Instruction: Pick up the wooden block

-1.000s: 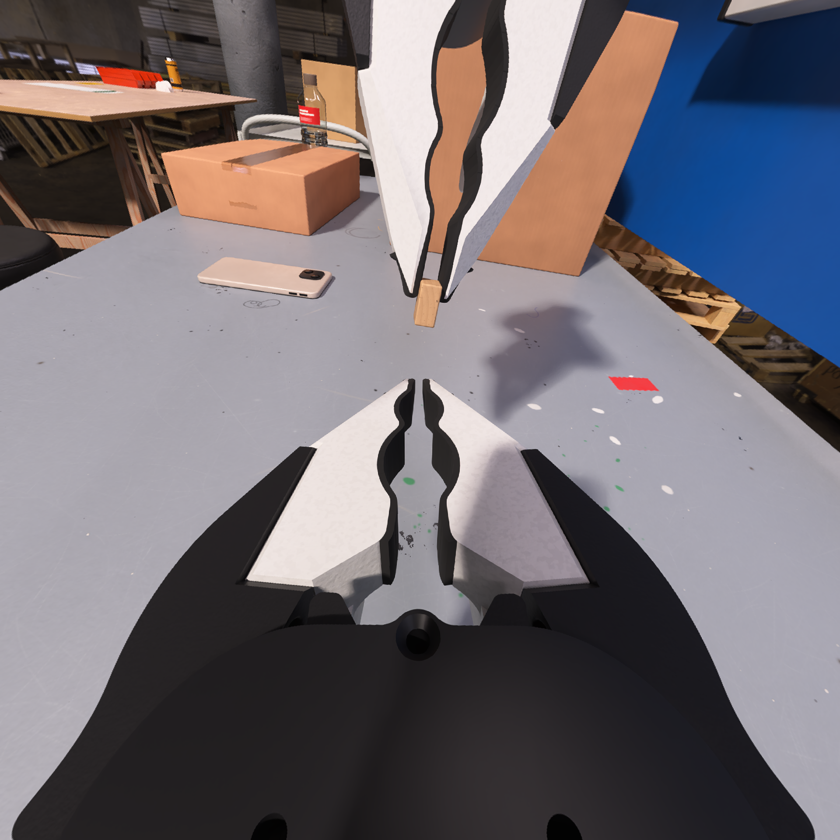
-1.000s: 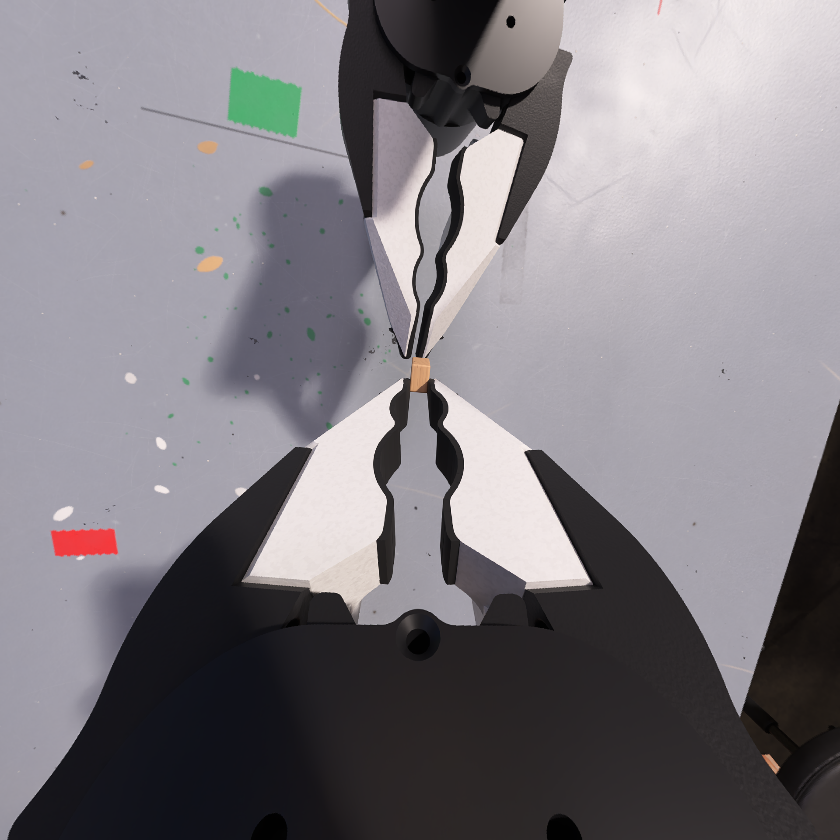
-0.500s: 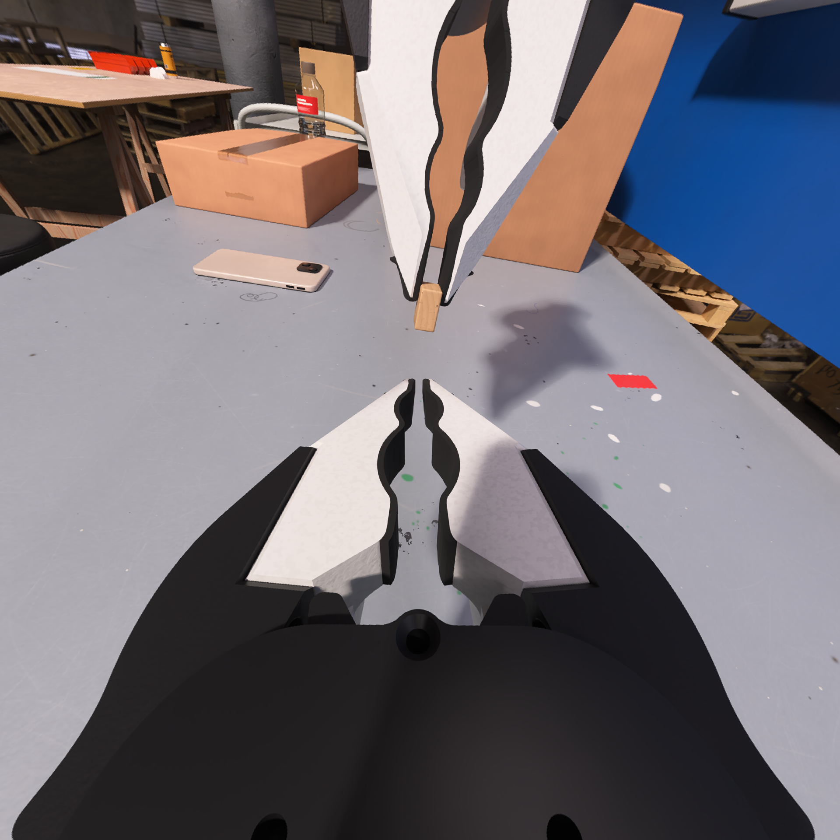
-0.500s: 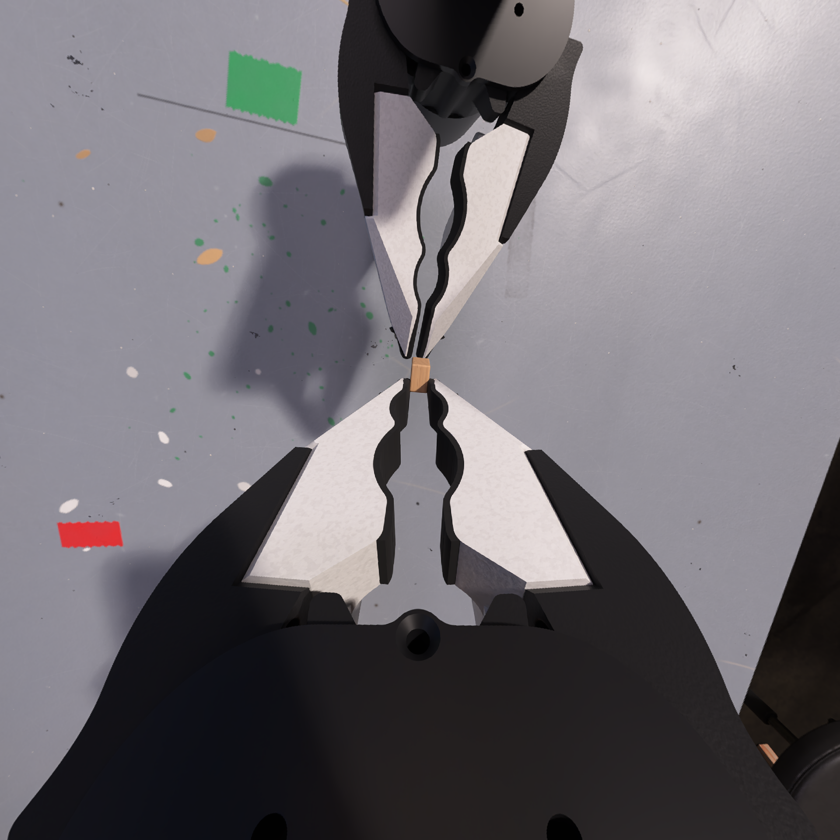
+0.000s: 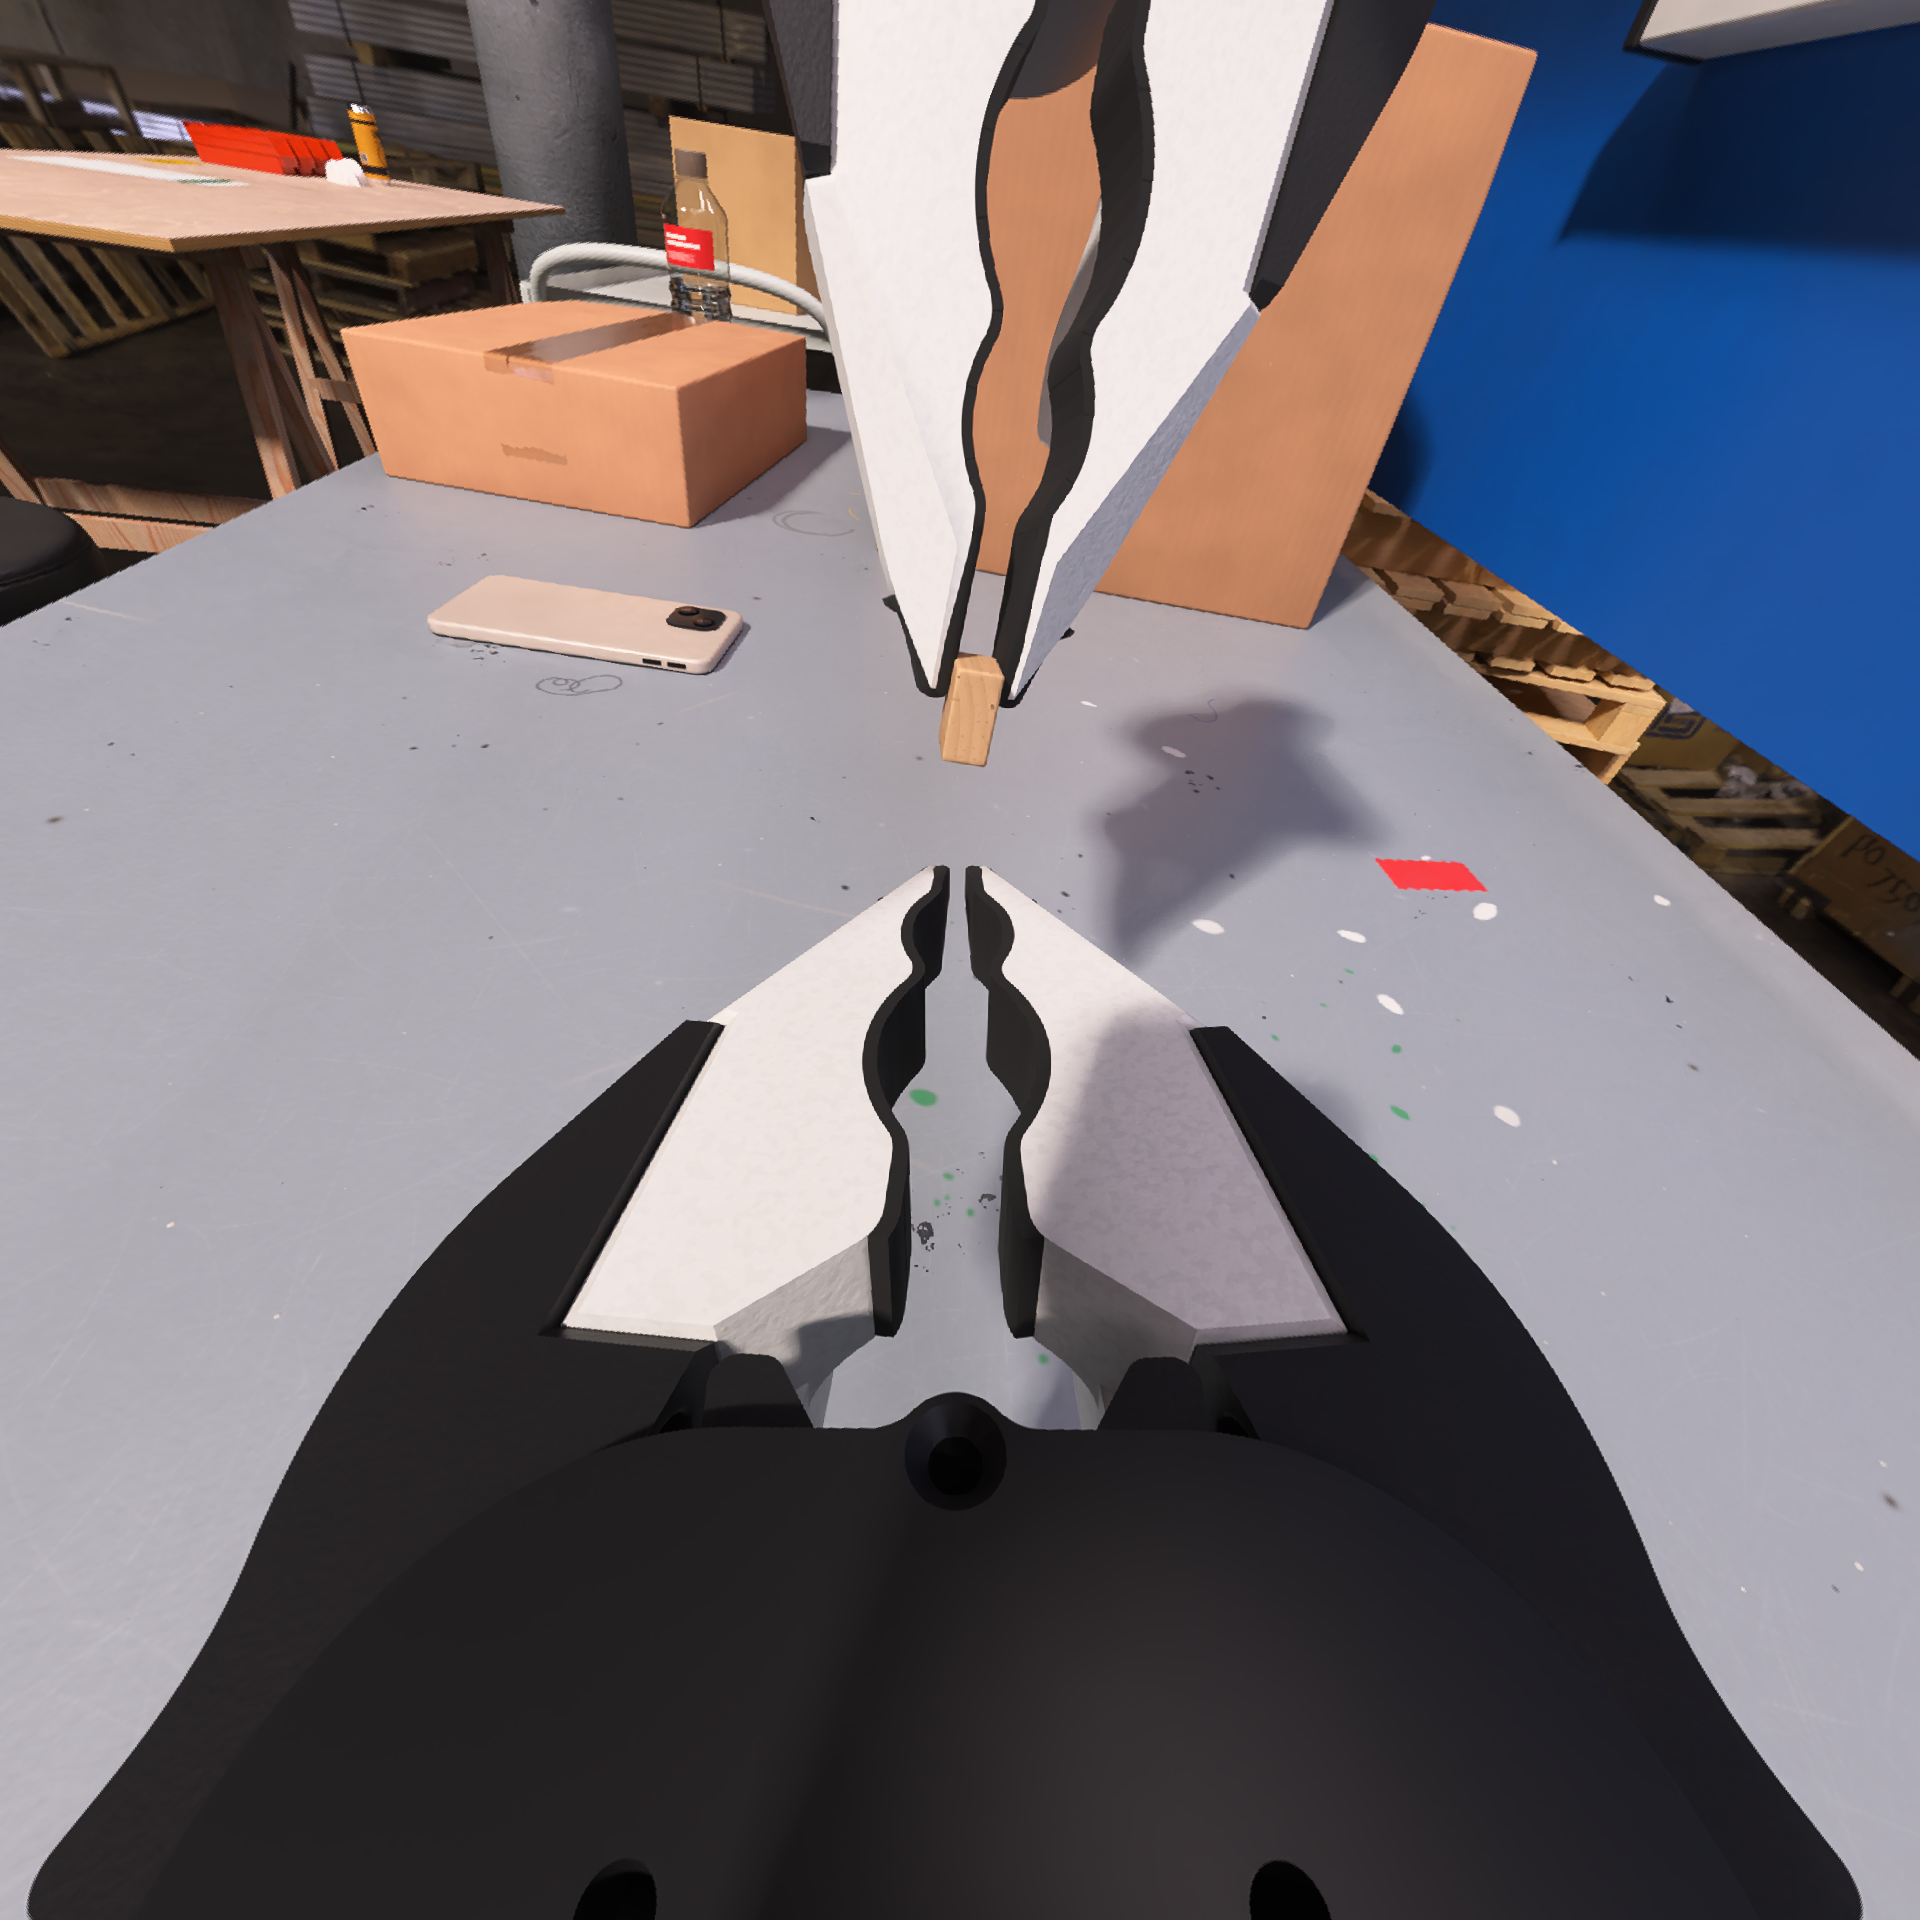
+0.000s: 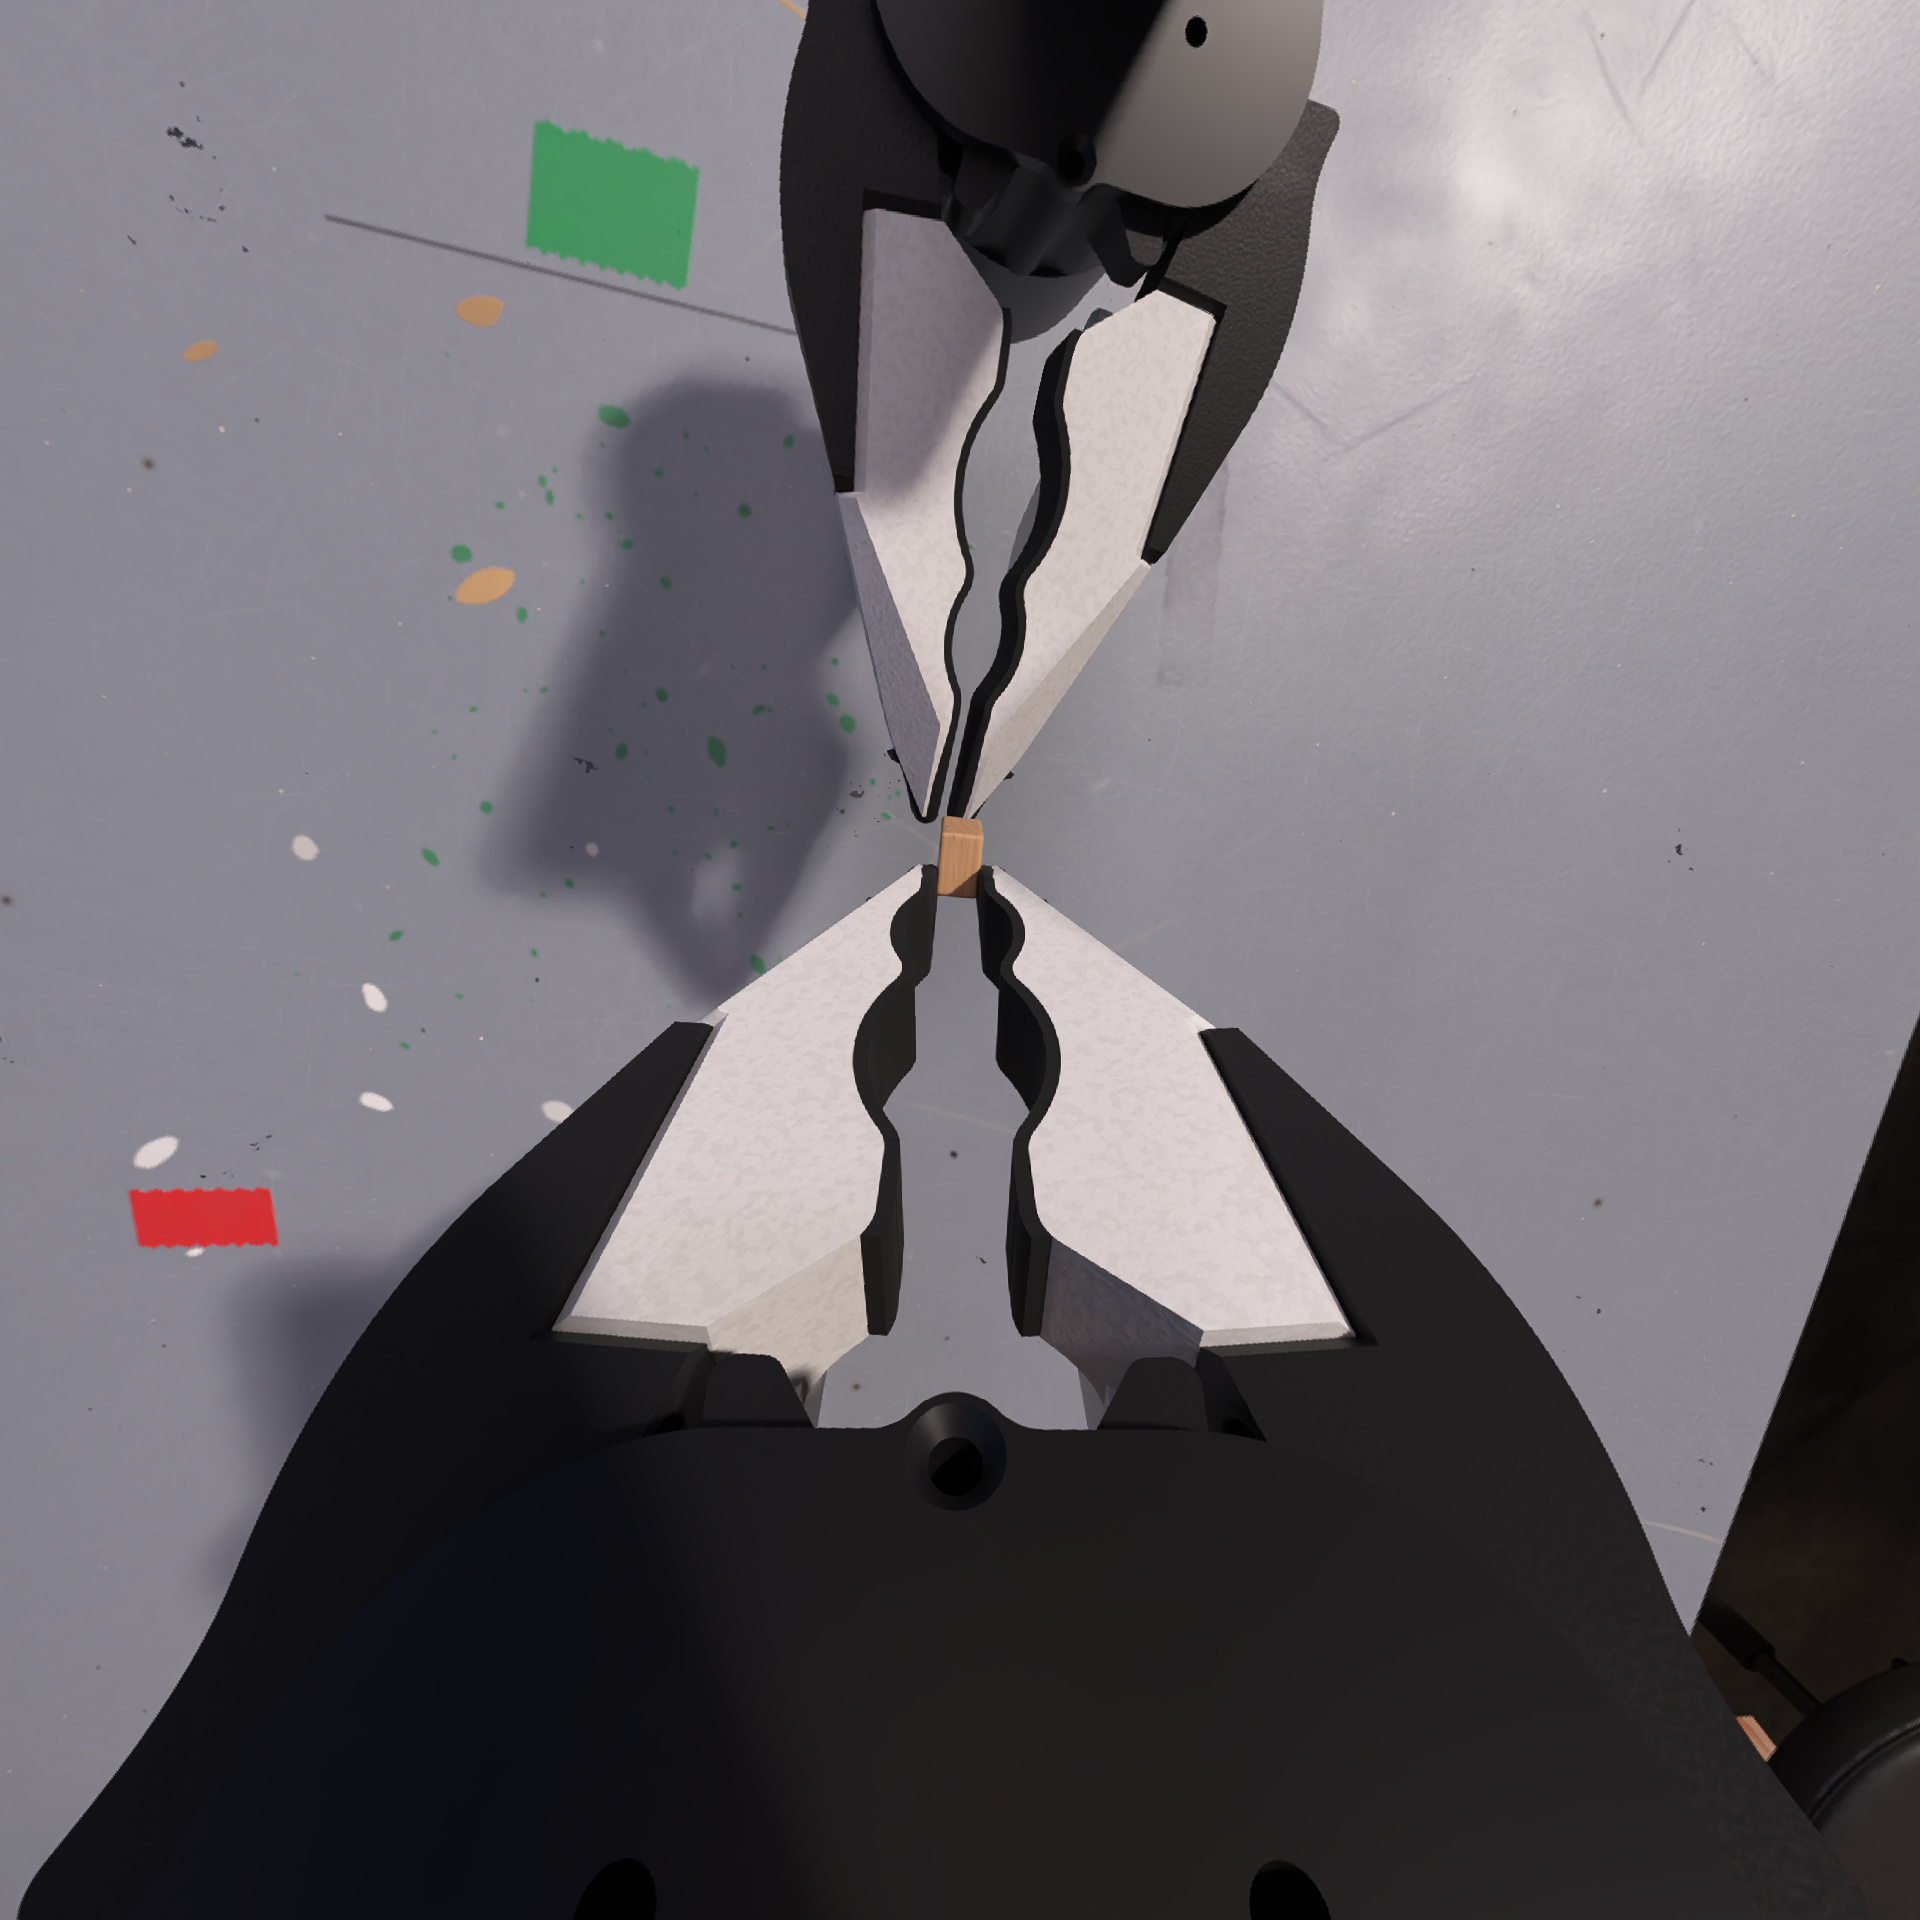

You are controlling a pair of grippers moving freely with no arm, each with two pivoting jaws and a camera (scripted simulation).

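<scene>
Two grippers are sharing one grey table [image 5: 312, 935], its top flecked with green and white paint spots and a few scratches. Going left to right in the left wrist view, a wooden trestle table [image 5: 239, 208] is standing in the dim background with small items on it that are too far off to tell, a grey pillar [image 5: 551, 114] is rising behind, and a blue wall [image 5: 1714, 468] is filling the right side above stacked pallets [image 5: 1558, 686].

On the grey table, a closed cardboard box [image 5: 582, 405] is sitting at the far left, sealed with tape, so its contents are hidden. A clear bottle [image 5: 694, 244] with a red label is standing behind it; what is in it cannot be told. A pale phone [image 5: 587, 623] is lying face down nearer the middle. A tall cardboard panel [image 5: 1299, 395] is leaning at the back, and a red patch [image 5: 1432, 875] is lying to the right.

The wooden block [image 5: 970, 709] is hanging upright just above the table, pinched at its top by the right gripper [image 5: 968, 681], whose fingers are pressing on it from both sides. The left gripper [image 5: 957, 875] is pointing at the block from nearby, its fingers nearly touching, a thin slit between them, gripping nothing
</scene>
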